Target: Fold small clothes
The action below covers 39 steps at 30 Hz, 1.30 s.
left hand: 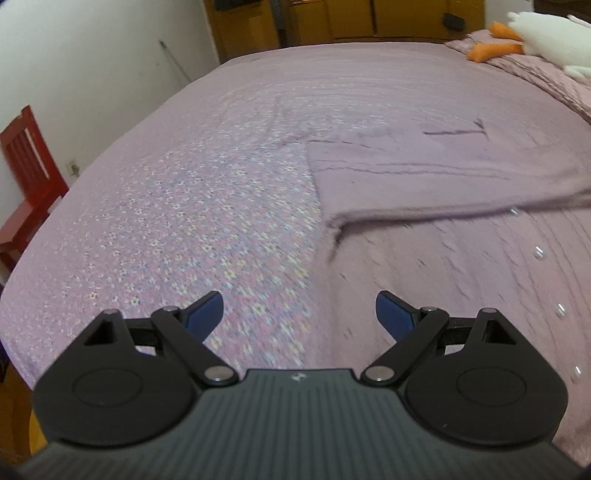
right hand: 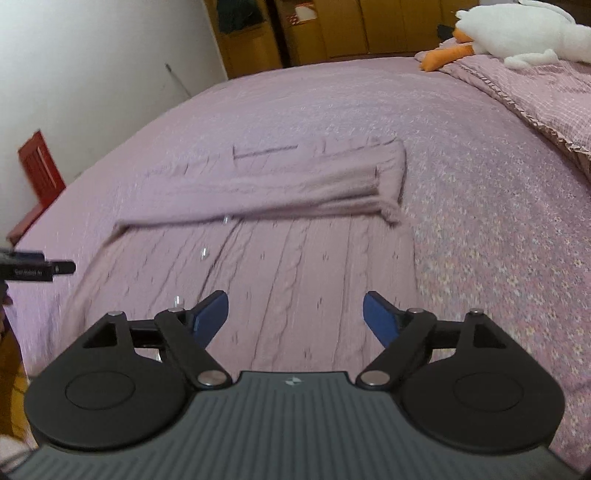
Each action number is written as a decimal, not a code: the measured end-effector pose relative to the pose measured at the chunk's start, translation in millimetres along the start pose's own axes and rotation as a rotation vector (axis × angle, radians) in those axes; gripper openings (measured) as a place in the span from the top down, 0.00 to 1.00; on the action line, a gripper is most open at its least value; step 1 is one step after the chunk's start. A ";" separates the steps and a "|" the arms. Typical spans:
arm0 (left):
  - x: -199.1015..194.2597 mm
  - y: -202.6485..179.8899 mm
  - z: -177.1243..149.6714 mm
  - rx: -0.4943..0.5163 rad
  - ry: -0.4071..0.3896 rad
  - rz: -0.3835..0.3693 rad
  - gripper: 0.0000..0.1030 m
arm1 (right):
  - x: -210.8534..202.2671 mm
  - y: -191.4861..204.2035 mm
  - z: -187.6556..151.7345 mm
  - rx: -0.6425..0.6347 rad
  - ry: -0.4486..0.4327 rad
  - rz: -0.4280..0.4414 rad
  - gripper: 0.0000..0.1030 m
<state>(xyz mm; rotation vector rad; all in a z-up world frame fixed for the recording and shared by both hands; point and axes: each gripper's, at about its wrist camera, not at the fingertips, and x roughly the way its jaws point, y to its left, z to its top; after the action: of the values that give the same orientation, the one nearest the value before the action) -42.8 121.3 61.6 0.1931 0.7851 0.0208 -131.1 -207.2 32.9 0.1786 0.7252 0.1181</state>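
Note:
A mauve knitted cardigan [right hand: 280, 258] with small clear buttons lies flat on the flowered bedspread [right hand: 498, 236]. Its sleeves are folded across the upper body as a band [right hand: 266, 195]. In the left wrist view the cardigan [left hand: 443, 236] fills the right half, its left edge running down toward the gripper. My left gripper [left hand: 299, 314] is open and empty, above the cardigan's left edge. My right gripper [right hand: 295, 314] is open and empty, above the cardigan's lower body. Part of the left gripper [right hand: 33, 271] shows at the left edge of the right wrist view.
A white and orange plush toy [right hand: 517, 37] lies on a pillow [right hand: 546, 99] at the far right. A red chair [left hand: 29, 177] stands by the wall left of the bed. Wooden cabinets [right hand: 332, 33] stand beyond the bed.

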 end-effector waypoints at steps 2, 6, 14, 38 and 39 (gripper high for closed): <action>-6.9 -7.3 -8.3 0.019 0.001 -0.019 0.12 | -2.4 6.2 -11.6 -0.037 0.003 -0.021 0.12; -12.9 -23.1 -25.5 0.054 0.023 -0.051 0.11 | -2.0 17.9 -34.5 -0.130 0.040 -0.032 0.11; -21.3 -53.1 -57.3 0.149 0.071 -0.095 0.11 | 7.6 38.7 -66.9 -0.290 0.138 -0.034 0.11; -11.4 -112.3 -106.6 0.469 0.118 -0.090 0.08 | 44.9 76.3 -92.4 -0.557 0.178 -0.090 0.00; -12.1 -111.9 -106.3 0.467 0.110 -0.091 0.08 | 43.8 76.6 -91.5 -0.556 0.163 -0.092 0.01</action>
<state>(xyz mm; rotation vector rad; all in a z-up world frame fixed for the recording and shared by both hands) -132.2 27.8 -23.5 0.6026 0.9003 -0.2422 -163.2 -113.8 -47.1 -0.3990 0.8346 0.2432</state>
